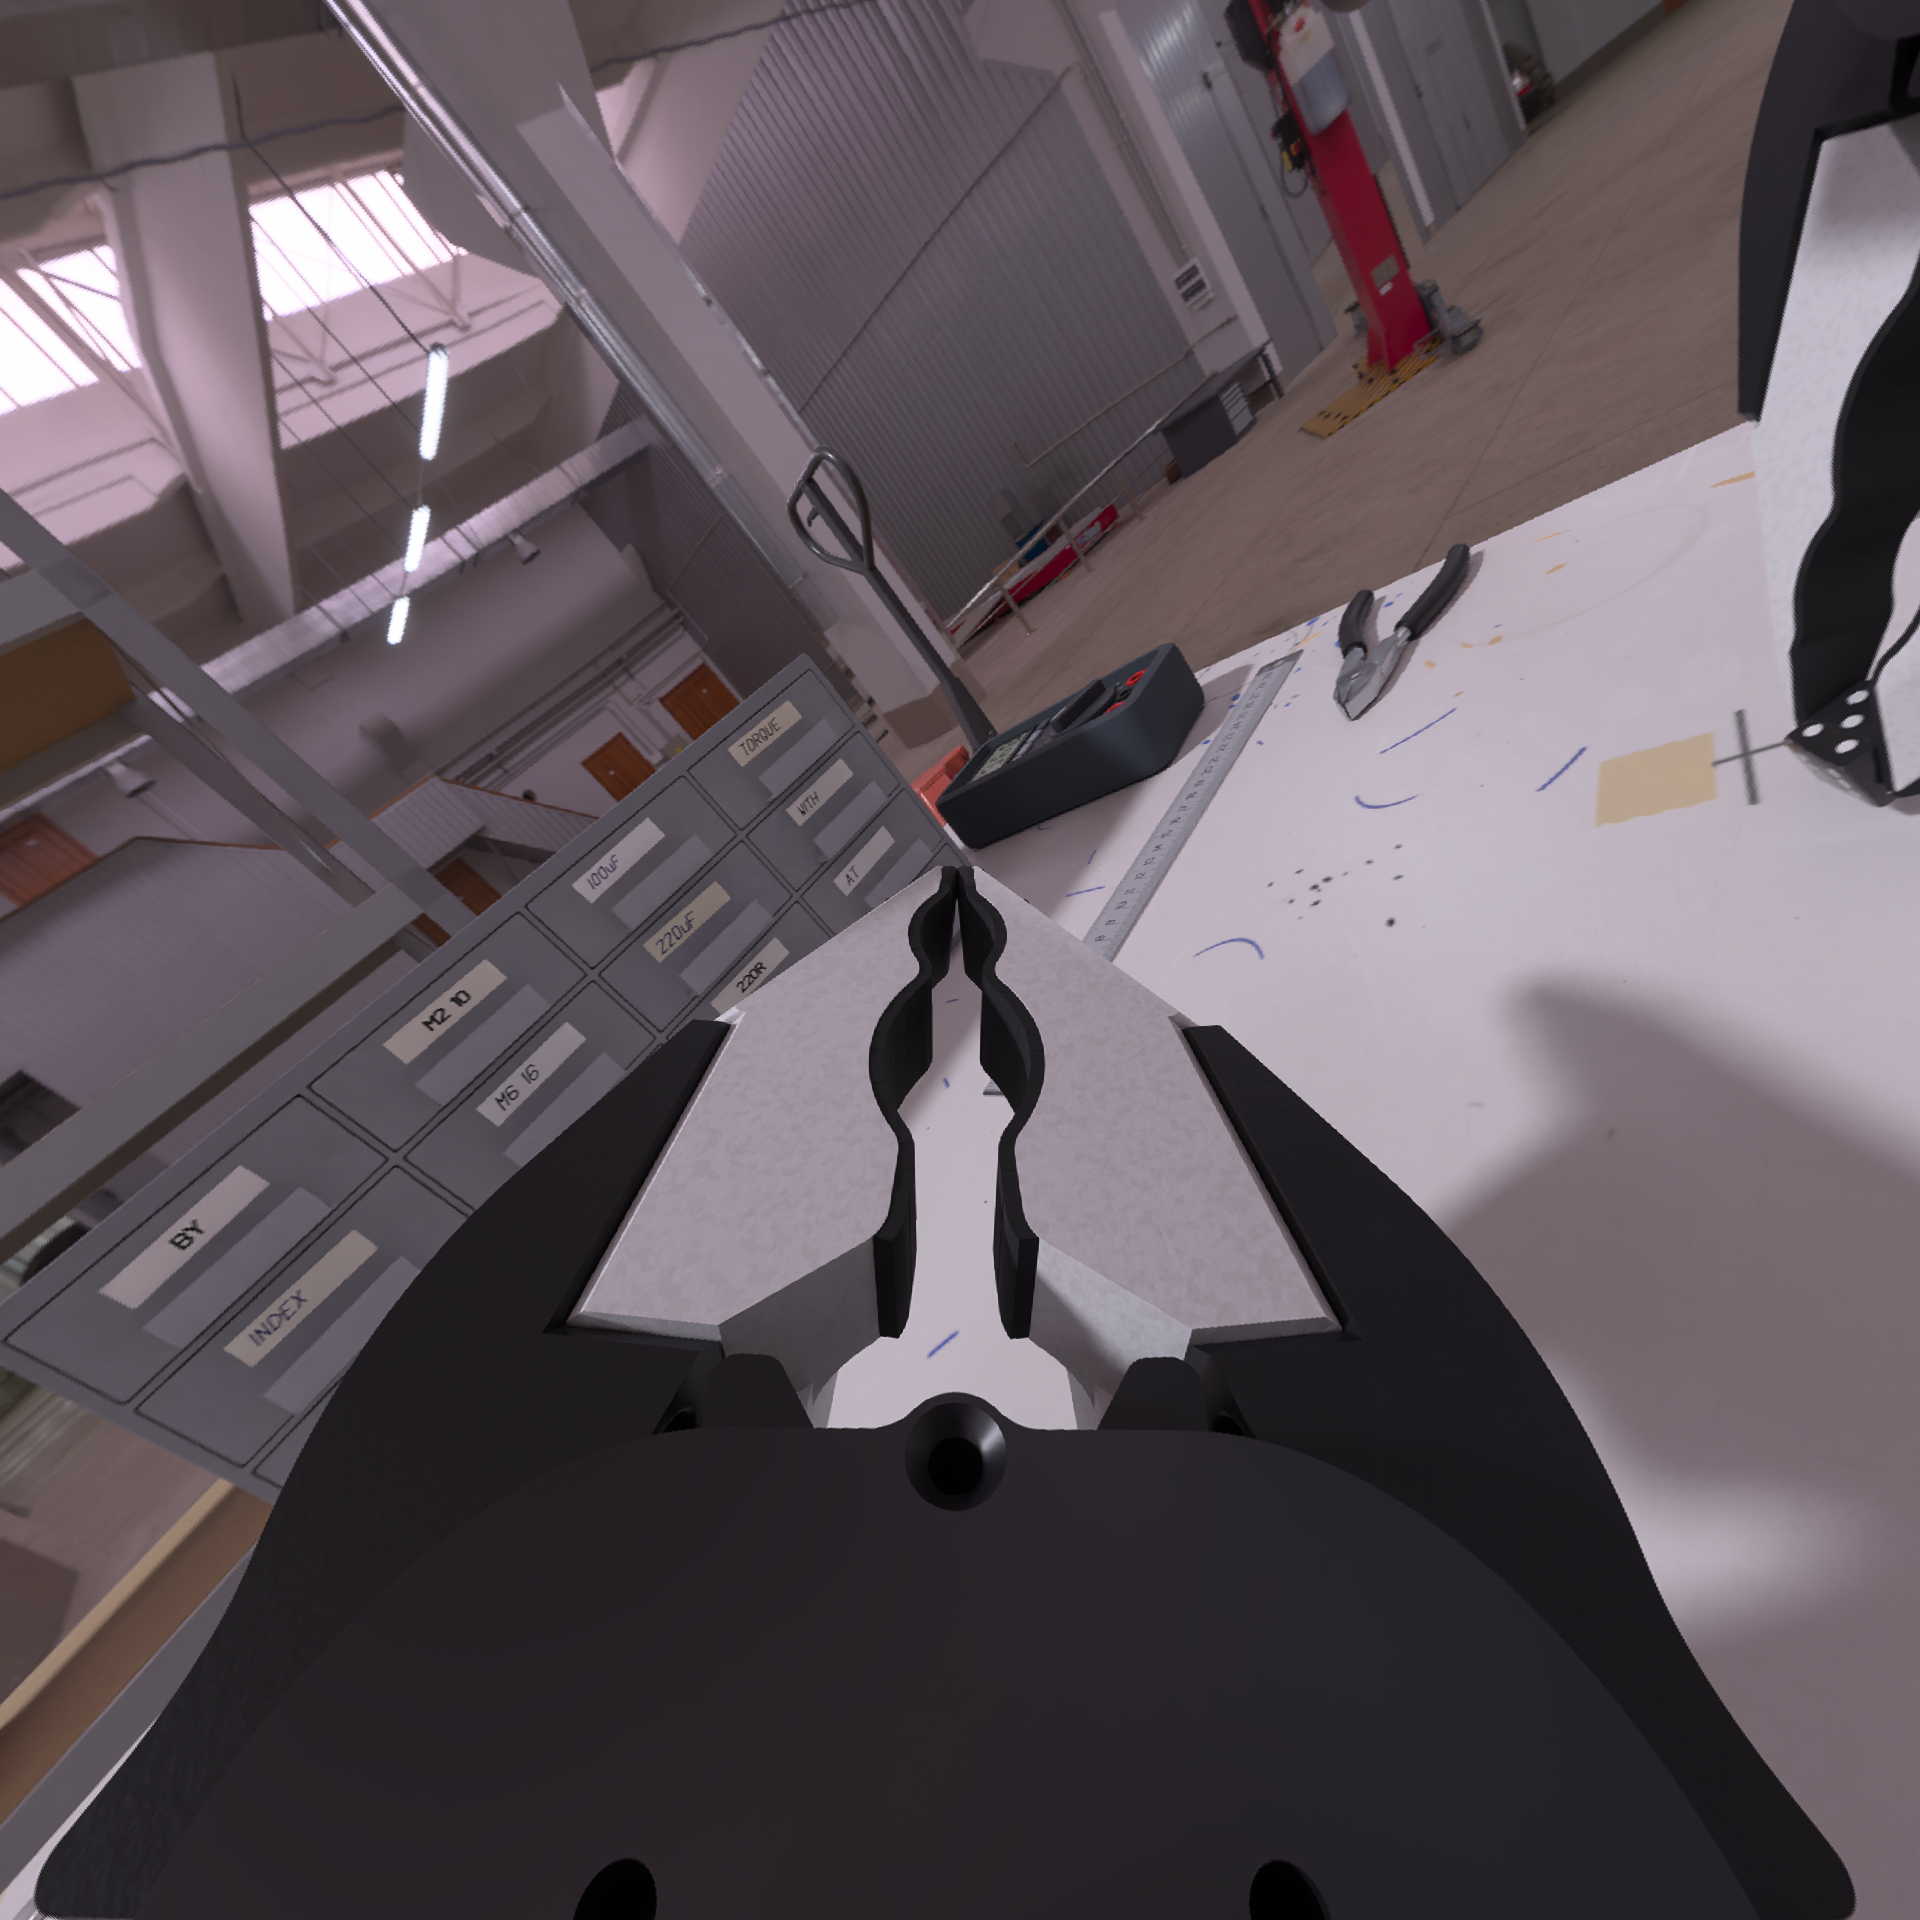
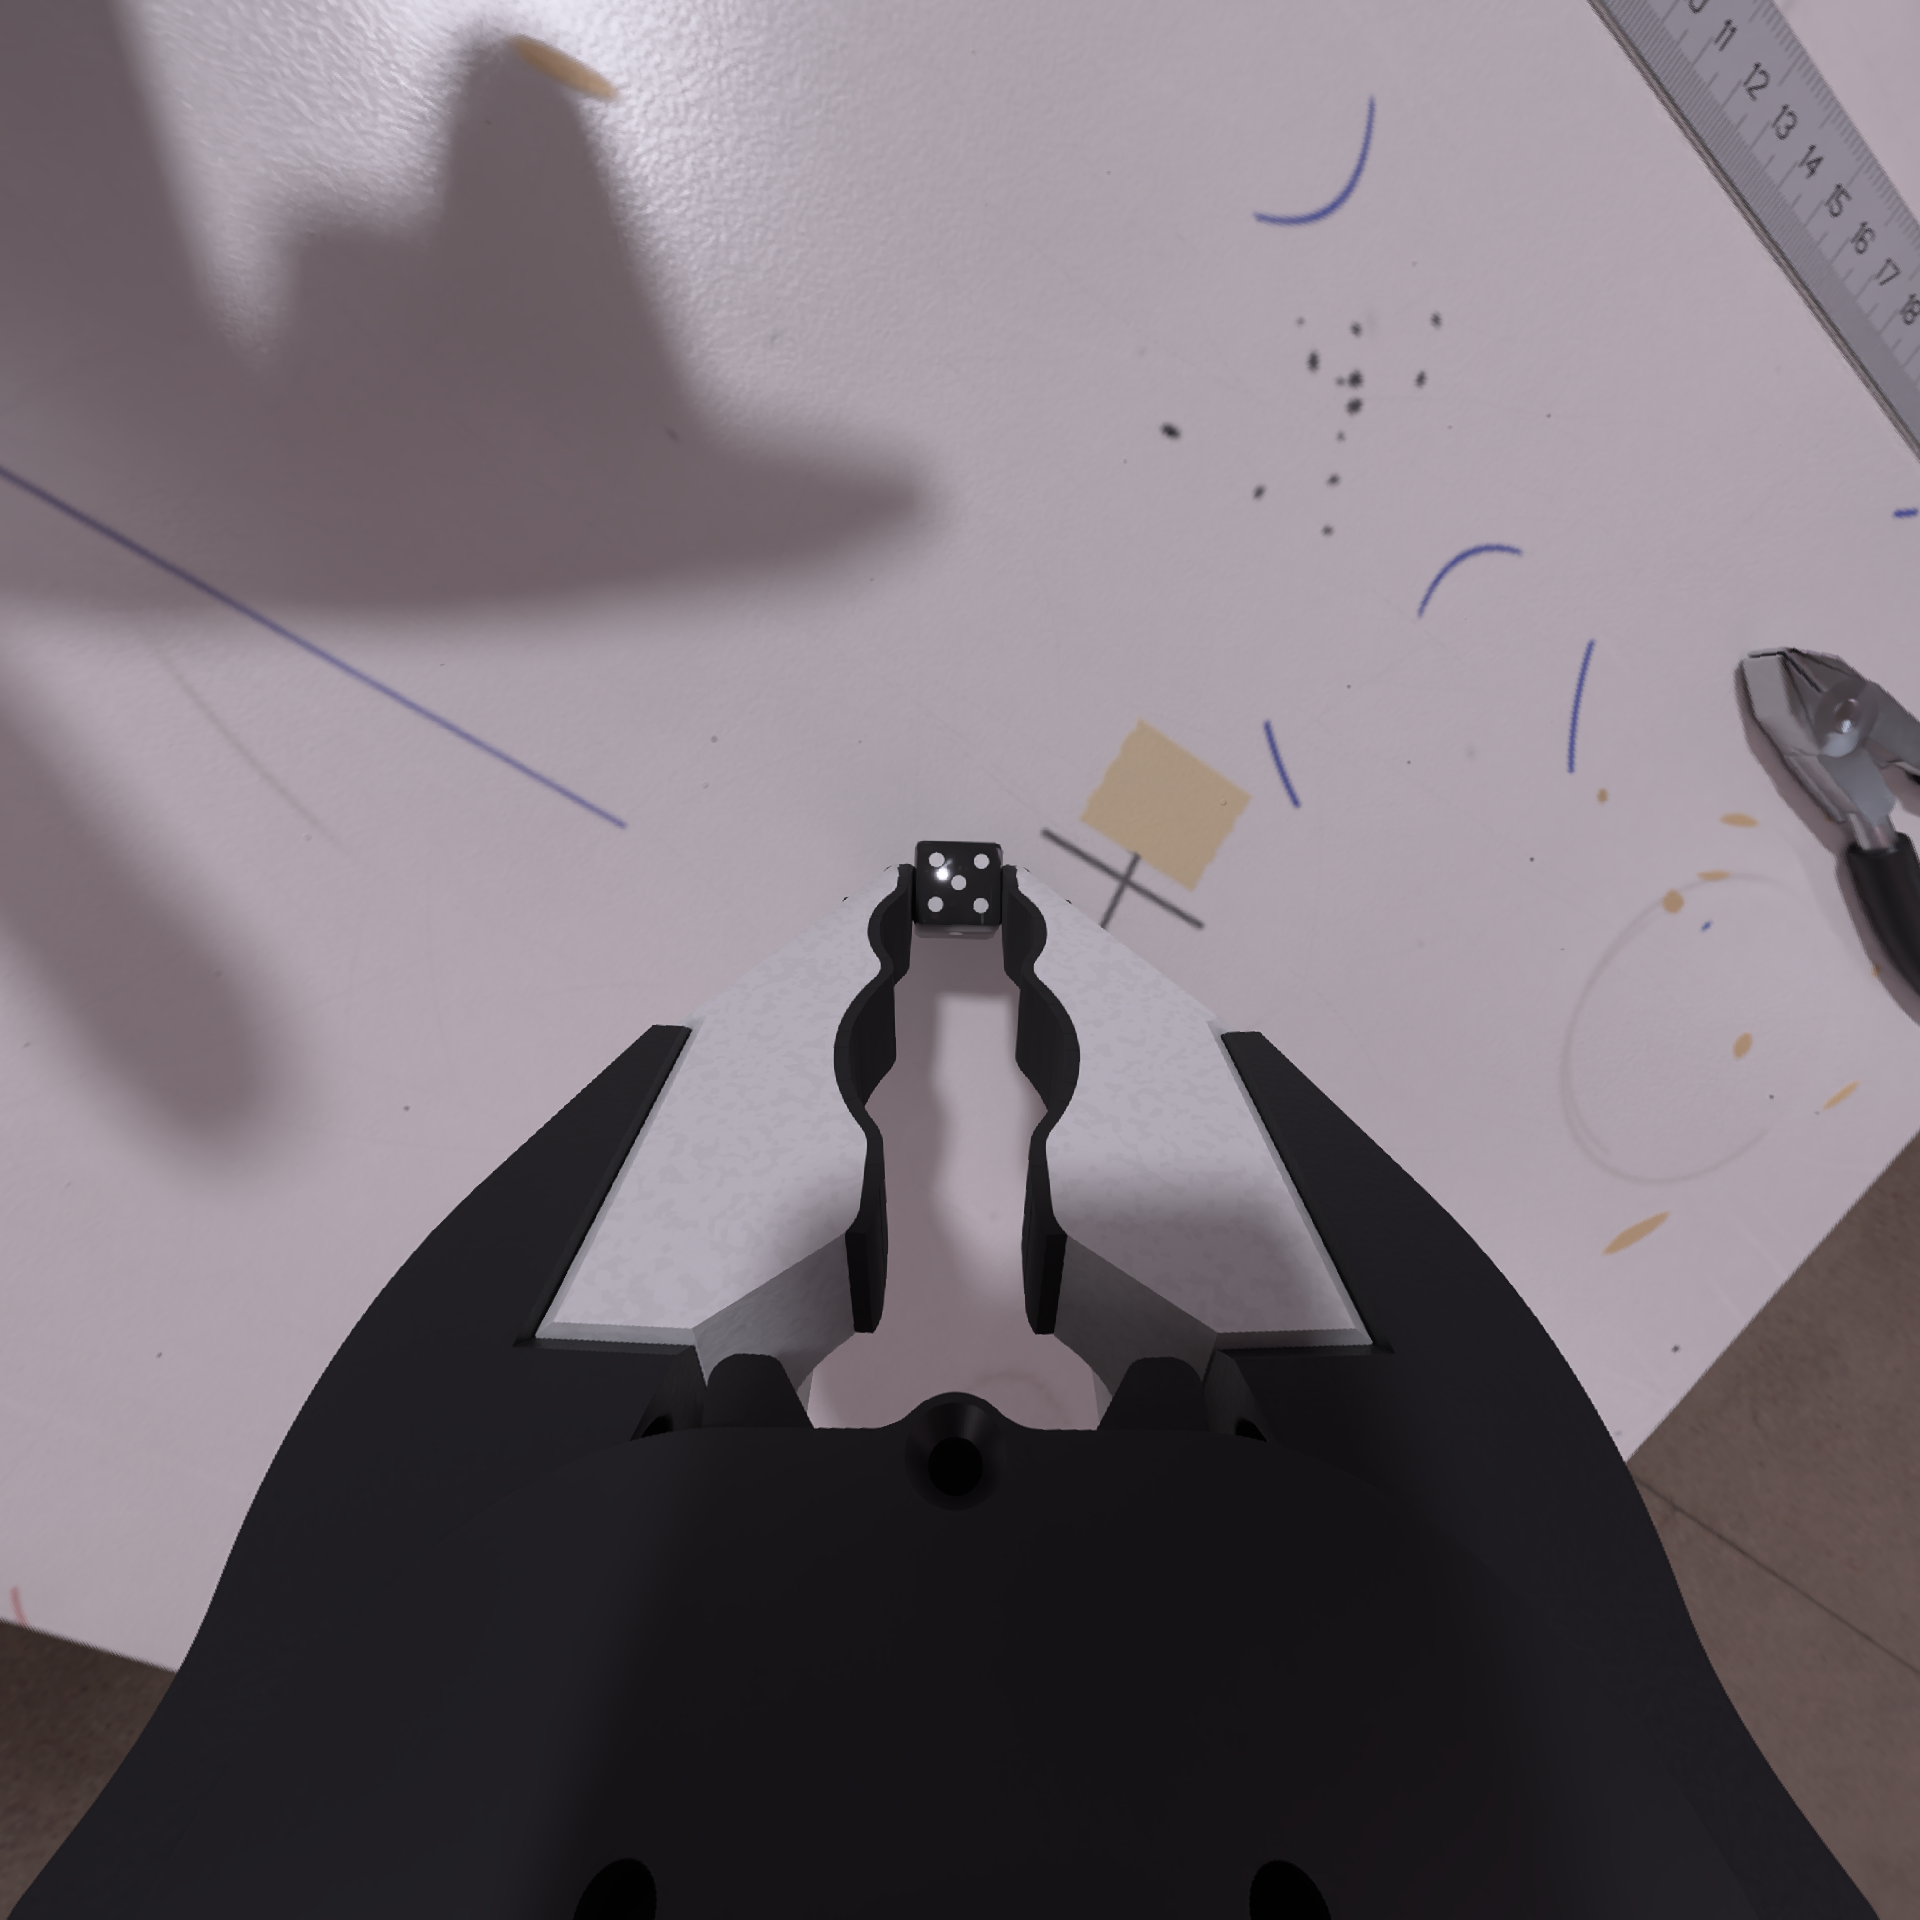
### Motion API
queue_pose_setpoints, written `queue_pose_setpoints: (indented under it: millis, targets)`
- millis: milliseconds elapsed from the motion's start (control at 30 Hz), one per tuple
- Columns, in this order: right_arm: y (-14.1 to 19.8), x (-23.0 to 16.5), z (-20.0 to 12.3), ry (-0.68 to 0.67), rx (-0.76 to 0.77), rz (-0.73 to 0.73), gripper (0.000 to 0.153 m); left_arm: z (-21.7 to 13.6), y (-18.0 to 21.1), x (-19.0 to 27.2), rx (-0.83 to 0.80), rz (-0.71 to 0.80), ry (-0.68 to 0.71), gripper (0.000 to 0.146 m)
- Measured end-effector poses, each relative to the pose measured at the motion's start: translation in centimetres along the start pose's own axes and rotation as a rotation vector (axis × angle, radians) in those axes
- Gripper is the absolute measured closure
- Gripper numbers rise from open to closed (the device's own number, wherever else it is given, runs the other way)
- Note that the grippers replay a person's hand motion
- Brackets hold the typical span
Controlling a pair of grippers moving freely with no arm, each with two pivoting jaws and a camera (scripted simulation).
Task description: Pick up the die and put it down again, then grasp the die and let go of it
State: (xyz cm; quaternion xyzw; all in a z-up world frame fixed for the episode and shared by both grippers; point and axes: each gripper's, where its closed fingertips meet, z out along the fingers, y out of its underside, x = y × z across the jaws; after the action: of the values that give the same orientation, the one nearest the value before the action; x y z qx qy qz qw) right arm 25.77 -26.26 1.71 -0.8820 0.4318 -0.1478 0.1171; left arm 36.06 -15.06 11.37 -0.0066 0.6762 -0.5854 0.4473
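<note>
The die (image 2: pixel 957 883) is small and black with white pips. It sits between the fingertips of my right gripper (image 2: pixel 957 885), which is shut on it over the white table (image 2: pixel 520 935). I cannot tell whether the die touches the table. The left wrist view shows the same die (image 1: pixel 1844 732) at the tip of the right gripper (image 1: pixel 1860 750), at the far right. My left gripper (image 1: pixel 958 883) is shut and empty, its fingertips touching, well to the left of the die.
Pliers (image 2: pixel 1860 769) lie to the right of the die and a steel ruler (image 2: pixel 1808 177) lies beyond them. A tan tape square (image 2: pixel 1164 805) is stuck down beside the die. A multimeter (image 1: pixel 1070 743) and a grey drawer cabinet (image 1: pixel 468 1039) stand along the table's far side.
</note>
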Motion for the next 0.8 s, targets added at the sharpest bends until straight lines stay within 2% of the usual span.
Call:
queue_pose_setpoints:
  millis: [167, 300, 367, 467, 633, 800]
  targets:
    - [-0.3, 0.9, 0.6, 0.066, 0.012, 0.021, 0.136, 0.4, 0.0, 0.4, 0.007, -0.021, 0.031, 0.146]
    - [-1.6, 2.3, 0.9, 0.176, 0.1, 0.009, 0.136, 0.5, -0.1, 0.5, 0.016, -0.046, 0.041, 0.146]
    - [-2.2, 2.7, 0.5, 0.199, 0.177, 0.06, 0.136, 0.5, -0.2, 0.5, 0.022, -0.056, 0.044, 0.146]
    - [-2.6, 2.6, 0.0, 0.136, 0.276, 0.189, 0.136, 0.5, -0.4, 0.6, 0.032, -0.065, 0.046, 0.146]
    - [-2.5, 2.7, -0.8, 0.087, 0.282, 0.376, 0.136, 0.6, -0.9, 1.2, 0.048, -0.078, 0.066, 0.146]
    - [-2.0, 2.4, 0.1, 0.123, 0.196, 0.357, 0.136, 0.6, -1.2, 1.8, 0.057, -0.054, 0.084, 0.146]
